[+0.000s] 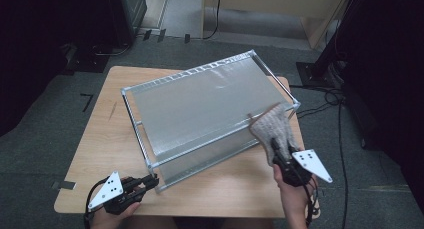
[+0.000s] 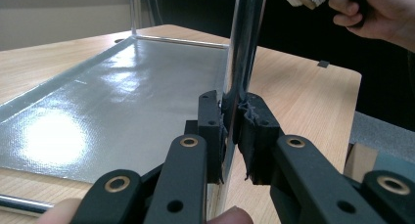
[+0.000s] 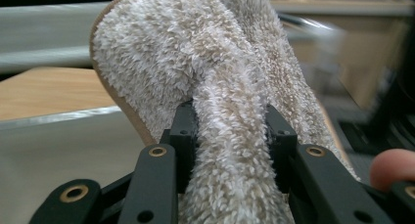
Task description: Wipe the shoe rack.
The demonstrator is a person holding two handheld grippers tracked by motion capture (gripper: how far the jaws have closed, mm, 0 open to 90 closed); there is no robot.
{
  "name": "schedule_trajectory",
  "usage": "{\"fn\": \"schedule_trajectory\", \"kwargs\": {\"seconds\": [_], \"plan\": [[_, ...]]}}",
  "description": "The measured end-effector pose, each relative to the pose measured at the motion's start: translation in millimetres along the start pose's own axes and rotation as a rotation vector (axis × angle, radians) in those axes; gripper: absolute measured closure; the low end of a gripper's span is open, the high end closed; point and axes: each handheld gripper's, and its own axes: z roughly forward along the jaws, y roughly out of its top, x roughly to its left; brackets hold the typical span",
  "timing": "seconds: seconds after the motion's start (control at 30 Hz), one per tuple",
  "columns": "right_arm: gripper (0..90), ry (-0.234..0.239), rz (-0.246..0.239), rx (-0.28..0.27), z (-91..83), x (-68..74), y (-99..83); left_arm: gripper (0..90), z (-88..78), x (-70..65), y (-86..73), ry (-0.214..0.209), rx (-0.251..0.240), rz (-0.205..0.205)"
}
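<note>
Towel (image 3: 230, 101) hides right gripper (image 3: 230, 136) pads, apparently clamped

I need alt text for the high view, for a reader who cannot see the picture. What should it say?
A two-level metal shelf rack stands on a wooden table. The left gripper is clamped on the rack's near corner post, while the right gripper holds a grey fluffy cloth against the top shelf's right end. A person's hands enter from the bottom edge.

shelf post (image 2: 243, 48) cut off at top edge, background behind cloth (image 3: 230, 101) blurred
</note>
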Motion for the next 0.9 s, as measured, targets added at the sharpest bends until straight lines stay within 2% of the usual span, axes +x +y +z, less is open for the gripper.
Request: {"fn": "schedule_trajectory", "kwargs": {"seconds": [0.13,0.23,0.3,0.33,0.43,0.47,0.53,0.63,0.73,0.8,0.9], "plan": [[66.0,-0.113,0.056,0.066,4.0,-30.9,-18.4,80.6,0.3,0.5,0.1,0.000,-0.001,0.000],[66.2,-0.161,0.087,0.158,13.8,-41.1,-38.9,80.6,0.6,1.0,0.1,0.000,-0.001,-0.001],[66.1,-0.140,0.097,0.198,20.5,-39.6,-49.1,80.6,0.6,0.8,0.1,0.002,-0.001,-0.002],[66.1,-0.119,0.086,0.210,24.2,-36.5,-51.5,80.6,0.6,0.7,0.0,0.002,-0.002,-0.003],[65.9,-0.048,0.009,0.223,38.8,-22.5,-50.7,80.5,0.9,0.8,-0.5,0.002,-0.006,-0.009],[65.9,-0.037,-0.007,0.228,43.5,-20.6,-50.1,80.5,0.9,0.8,-0.8,0.000,-0.008,-0.013],[65.8,-0.011,-0.014,0.249,57.9,-18.5,-48.6,80.4,0.8,0.9,-1.0,-0.001,-0.008,-0.013],[65.7,-0.007,-0.006,0.282,83.9,-21.6,-48.4,80.4,0.9,0.7,-1.0,0.001,-0.006,-0.011],[65.6,-0.034,0.007,0.319,106.8,-32.1,-49.5,80.5,0.6,0.5,-1.1,0.002,-0.005,-0.007],[65.5,-0.053,0.016,0.363,117.0,-35.9,-51.8,80.5,0.6,0.4,-1.3,0.003,-0.006,-0.009],[65.6,-0.042,0.007,0.419,126.3,-35.2,-57.6,80.4,0.9,0.7,-1.8,-0.001,-0.011,-0.019]]}}
